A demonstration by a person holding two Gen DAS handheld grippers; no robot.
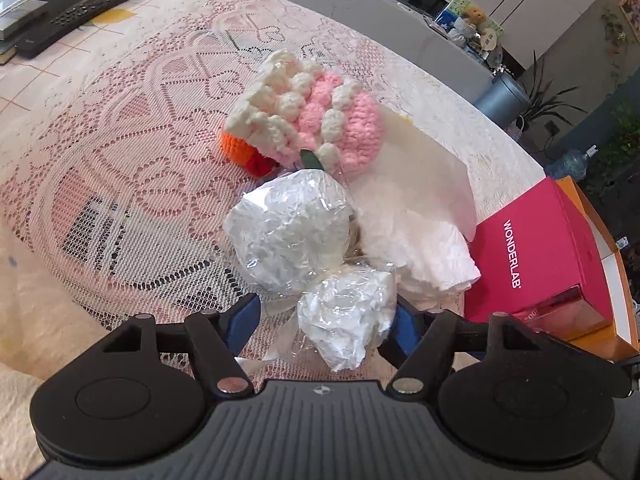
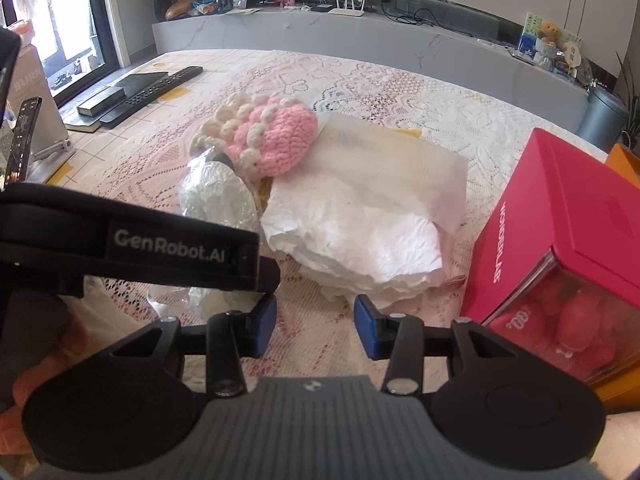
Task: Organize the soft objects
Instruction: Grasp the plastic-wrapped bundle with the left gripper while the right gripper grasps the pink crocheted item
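A pink and cream crocheted piece (image 1: 316,120) (image 2: 268,136) lies mid-table, partly over an orange-red knit item (image 1: 244,152). A large white wad wrapped in clear plastic (image 1: 288,232) (image 2: 218,200) sits in front of it. A smaller plastic-wrapped white wad (image 1: 348,316) lies between the blue pads of my left gripper (image 1: 328,320), which is closed against it. Crumpled white tissue paper (image 1: 416,248) (image 2: 360,240) lies to the right. My right gripper (image 2: 316,324) is open and empty, just short of the tissue paper.
A pink WONDERLAB box (image 1: 536,256) (image 2: 560,240) stands on an orange box (image 1: 600,320) at the right. Remote controls (image 1: 96,4) and a flat black device (image 2: 136,84) lie at the far left. The lace tablecloth (image 1: 120,160) covers the table. The left gripper body (image 2: 120,240) crosses the right view.
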